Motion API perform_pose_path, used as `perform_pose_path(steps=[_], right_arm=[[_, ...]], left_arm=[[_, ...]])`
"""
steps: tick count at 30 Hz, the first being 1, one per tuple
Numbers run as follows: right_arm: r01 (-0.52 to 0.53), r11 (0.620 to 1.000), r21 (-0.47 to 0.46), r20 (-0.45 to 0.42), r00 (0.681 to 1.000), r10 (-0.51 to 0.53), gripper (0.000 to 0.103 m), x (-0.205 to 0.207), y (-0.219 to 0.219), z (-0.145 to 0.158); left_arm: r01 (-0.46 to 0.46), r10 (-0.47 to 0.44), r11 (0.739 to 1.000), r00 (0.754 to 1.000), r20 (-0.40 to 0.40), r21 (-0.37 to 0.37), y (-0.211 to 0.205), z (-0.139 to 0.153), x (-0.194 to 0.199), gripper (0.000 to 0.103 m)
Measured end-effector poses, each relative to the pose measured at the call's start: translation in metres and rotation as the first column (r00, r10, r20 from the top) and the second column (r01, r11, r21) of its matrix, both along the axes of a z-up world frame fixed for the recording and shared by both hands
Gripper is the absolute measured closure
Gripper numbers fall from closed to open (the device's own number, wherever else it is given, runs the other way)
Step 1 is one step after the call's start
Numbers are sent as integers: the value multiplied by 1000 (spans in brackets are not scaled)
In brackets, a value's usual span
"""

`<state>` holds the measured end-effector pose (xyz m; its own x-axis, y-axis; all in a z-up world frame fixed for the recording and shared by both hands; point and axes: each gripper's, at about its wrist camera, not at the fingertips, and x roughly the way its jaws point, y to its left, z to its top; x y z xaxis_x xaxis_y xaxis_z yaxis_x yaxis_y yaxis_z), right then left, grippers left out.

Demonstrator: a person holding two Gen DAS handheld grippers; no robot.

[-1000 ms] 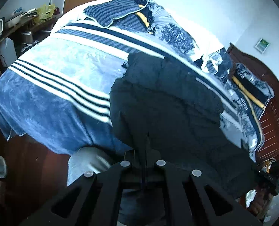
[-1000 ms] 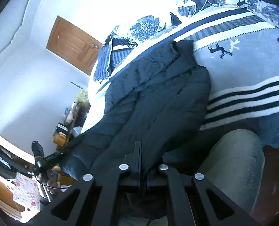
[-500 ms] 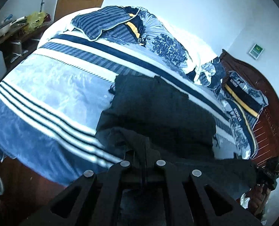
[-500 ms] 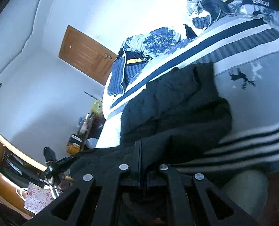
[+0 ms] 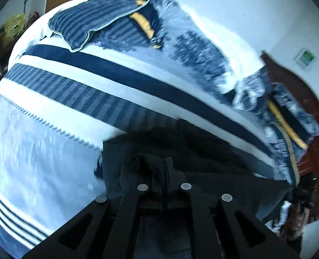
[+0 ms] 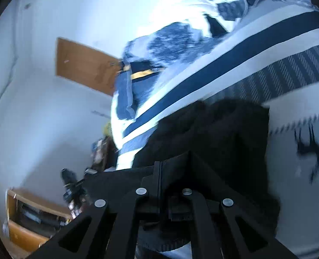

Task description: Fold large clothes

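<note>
Black padded fabric fills the lower middle of both views: a dark coat (image 5: 181,151) lying on a bed covered by a blue and white striped blanket (image 5: 62,99). In the left wrist view the left gripper (image 5: 167,172) enters from the bottom centre, its jaws closed narrow with a fold of the coat pinched between them. The coat spreads from the jaws up to the middle of the frame and rightward along the lower edge, where it reaches the other gripper, small and blurred at the lower right.

In the right wrist view the right gripper (image 6: 159,172) also enters from the bottom centre, jaws shut narrow on the coat's edge. The coat (image 6: 224,133) bulks up just above and to the right of the jaws, doubled over on itself. A taut band of it stretches left from the jaws toward the distant left gripper at the lower left, so the long axis of the held edge runs left to right across the frame.

An open wooden cabinet (image 6: 30,215) sits in the lower left of the right wrist view; things lie inside it, too blurred to name. A wooden door (image 6: 84,67) is at the middle left. Rumpled patterned bedding (image 5: 191,49) heaps along the bed's far side.
</note>
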<state>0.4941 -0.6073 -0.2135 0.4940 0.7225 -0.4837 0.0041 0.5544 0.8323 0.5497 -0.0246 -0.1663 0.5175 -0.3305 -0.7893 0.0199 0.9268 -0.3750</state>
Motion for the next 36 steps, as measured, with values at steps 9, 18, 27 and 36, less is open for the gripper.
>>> perform_pose_path(steps=[9,18,27,36], right_arm=[[103,992,66,-194,977,-88,88,82,-11,-78],[201,974,-105,23,980,-199,16,24,-42,-45],[19,965,-263,-141,988,-58,90,68,8,-90],[31,886,-463,-163,979,-120,97,102,25,-91]], left_arm=[[-88,78,989,993,-89,-119,28,-55,50,62],[-68,66,987,998,13,146,23,-55,17,21],[-11,24,990,995,-96,137,-8,-94,57,100],[-92,121,970,986,-117,226,-5,-114,84,98]])
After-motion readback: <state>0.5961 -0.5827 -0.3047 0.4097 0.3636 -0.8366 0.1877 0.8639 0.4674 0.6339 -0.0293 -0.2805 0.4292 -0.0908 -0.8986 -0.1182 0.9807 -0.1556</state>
